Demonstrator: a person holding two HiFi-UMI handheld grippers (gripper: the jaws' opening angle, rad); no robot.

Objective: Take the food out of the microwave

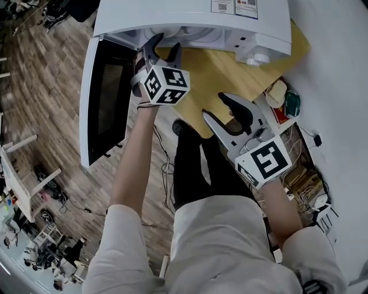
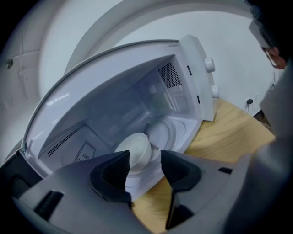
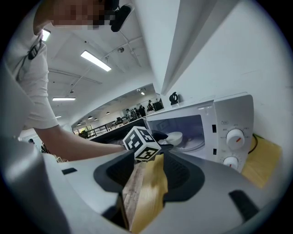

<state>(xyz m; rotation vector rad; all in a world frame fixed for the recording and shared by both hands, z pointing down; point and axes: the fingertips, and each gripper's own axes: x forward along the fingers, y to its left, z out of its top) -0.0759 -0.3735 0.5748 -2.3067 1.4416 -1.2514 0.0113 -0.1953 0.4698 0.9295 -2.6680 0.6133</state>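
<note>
A white bowl (image 2: 137, 148) sits on the glass turntable (image 2: 167, 132) inside the open white microwave (image 1: 190, 17). My left gripper (image 1: 163, 49) is at the mouth of the oven, open, with the bowl just beyond its fingertips and partly hidden by the left jaw. In the left gripper view the gripper (image 2: 145, 160) frames the bowl's near side without touching it. My right gripper (image 1: 224, 112) hangs open over the front edge of the wooden table (image 1: 230, 69), holding nothing. From the right gripper view the bowl (image 3: 174, 137) shows small behind the left gripper's marker cube (image 3: 143, 143).
The microwave door (image 1: 106, 109) stands swung out to the left. Two knobs (image 3: 234, 137) are on the right panel. Cables and small clutter (image 1: 287, 103) lie at the table's right, by the white wall.
</note>
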